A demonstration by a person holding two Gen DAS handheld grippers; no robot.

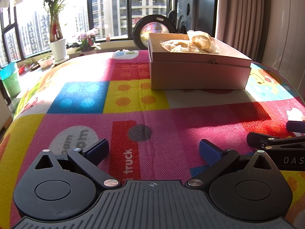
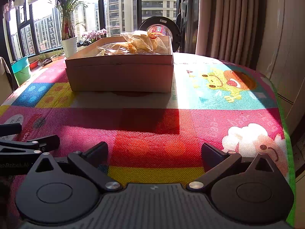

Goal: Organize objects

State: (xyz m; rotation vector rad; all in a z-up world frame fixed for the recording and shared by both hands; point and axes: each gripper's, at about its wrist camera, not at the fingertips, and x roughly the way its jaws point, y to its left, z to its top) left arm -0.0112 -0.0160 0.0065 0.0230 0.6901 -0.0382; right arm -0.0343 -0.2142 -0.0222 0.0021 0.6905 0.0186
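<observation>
Left gripper (image 1: pixel 154 148): jaws spread wide, nothing between the blue pads (image 1: pixel 97 148), resting low over the play mat (image 1: pixel 80 97); the right gripper's black frame pokes in at its 3 o'clock
Right gripper (image 2: pixel 154 149): jaws just as wide apart, holding nothing, low over the red and yellow squares of the mat; the left gripper shows at its 9 o'clock
Cardboard box (image 2: pixel 120 74): open-topped, sitting flat on the mat, well apart from both grippers; at 12 o'clock from the right gripper, between 12 and 1 o'clock from the left
Bagged buns (image 2: pixel 141 42): several in clear crinkly wrappers, piled inside the box, the topmost one riding above the rim at the far right corner
How the buns will likely handle: light, soft and easily squashed; the plastic looks slick and loose, so it may slide between the pads
Where to take hold of a bun: I'd pinch the gathered, twisted end of a wrapper rather than the bread, with a gentle close
How the box will likely handle: stiff walls but thin card, light even when loaded; a one-sided pull could tilt it
Where to take hold of the box: near wall rim, one pad inside and one outside, or one gripper on each side wall
Background: potted plants (image 1: pixel 57 45) on the sill at 10 o'clock, clear of the work
</observation>
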